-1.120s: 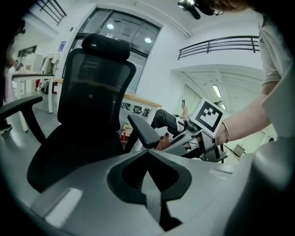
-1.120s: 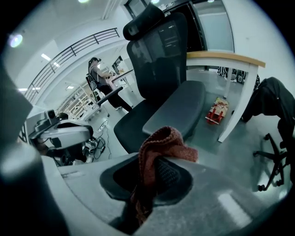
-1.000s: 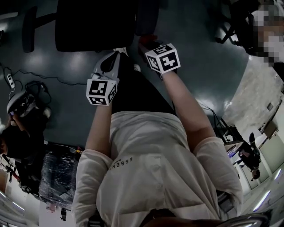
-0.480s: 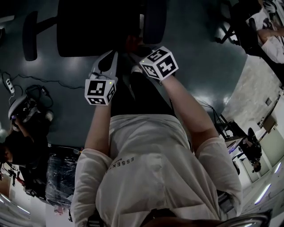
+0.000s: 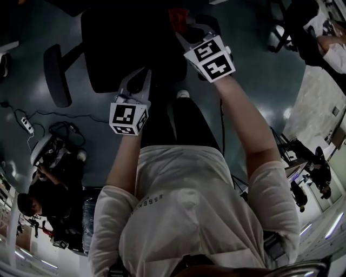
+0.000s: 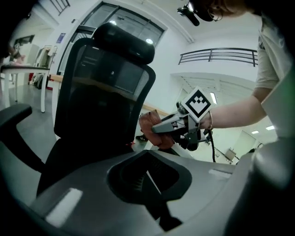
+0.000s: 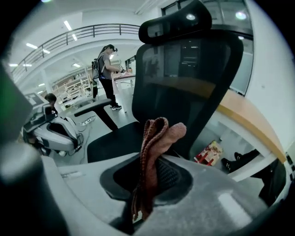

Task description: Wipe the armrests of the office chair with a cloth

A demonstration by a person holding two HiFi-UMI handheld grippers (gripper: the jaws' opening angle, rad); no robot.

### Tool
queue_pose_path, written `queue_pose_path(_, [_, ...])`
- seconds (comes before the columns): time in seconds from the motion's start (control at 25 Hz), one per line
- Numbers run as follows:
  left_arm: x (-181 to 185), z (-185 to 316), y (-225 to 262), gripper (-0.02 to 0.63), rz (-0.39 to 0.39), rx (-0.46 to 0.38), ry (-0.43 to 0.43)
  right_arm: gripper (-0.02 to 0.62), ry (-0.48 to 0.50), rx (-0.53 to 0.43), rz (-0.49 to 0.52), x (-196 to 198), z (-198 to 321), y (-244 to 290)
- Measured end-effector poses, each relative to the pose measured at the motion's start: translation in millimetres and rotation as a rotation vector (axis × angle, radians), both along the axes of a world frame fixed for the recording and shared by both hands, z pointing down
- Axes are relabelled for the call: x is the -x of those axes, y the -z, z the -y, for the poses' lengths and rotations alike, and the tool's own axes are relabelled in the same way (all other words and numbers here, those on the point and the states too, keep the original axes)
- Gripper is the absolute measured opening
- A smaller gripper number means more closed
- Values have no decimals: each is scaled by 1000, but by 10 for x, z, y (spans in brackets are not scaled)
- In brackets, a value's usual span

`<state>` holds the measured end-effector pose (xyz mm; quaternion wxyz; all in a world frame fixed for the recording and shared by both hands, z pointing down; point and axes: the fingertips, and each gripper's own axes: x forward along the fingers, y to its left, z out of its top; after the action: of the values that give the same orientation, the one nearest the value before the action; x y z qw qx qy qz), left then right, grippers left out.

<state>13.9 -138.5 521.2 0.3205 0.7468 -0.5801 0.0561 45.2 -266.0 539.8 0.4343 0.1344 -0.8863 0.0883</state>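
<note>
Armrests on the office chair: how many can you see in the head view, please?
1 for certain: the armrest left of the seat in the picture. The other may be hidden beneath the right hand-held gripper, which is shut on the cloth.

White short-sleeved shirt [image 5: 184,205], black trousers [image 5: 181,127] — grey grippers [image 6: 150,177] [image 7: 139,200] with black-and-white marker cubes [image 5: 128,118] [image 5: 210,57].

We see a reddish-brown cloth [image 7: 154,152] against the black office chair [image 7: 184,64]. Each marker cube [image 5: 128,118] bears black squares on white. The right hand-held gripper [image 6: 154,131] is pale grey, the floor [image 5: 259,97] glossy dark blue-grey, the shirt [image 5: 189,205] white.
</note>
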Motion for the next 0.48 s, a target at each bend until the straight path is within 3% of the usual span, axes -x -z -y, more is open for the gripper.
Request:
queue_pose_path(0.24, [407, 280, -13, 17, -17, -13, -1, 46, -2, -98, -110, 101, 665, -264])
queue_pose_path(0.48, [527, 239, -97, 17, -55, 17, -18, 46, -58, -118, -227, -142, 826, -493])
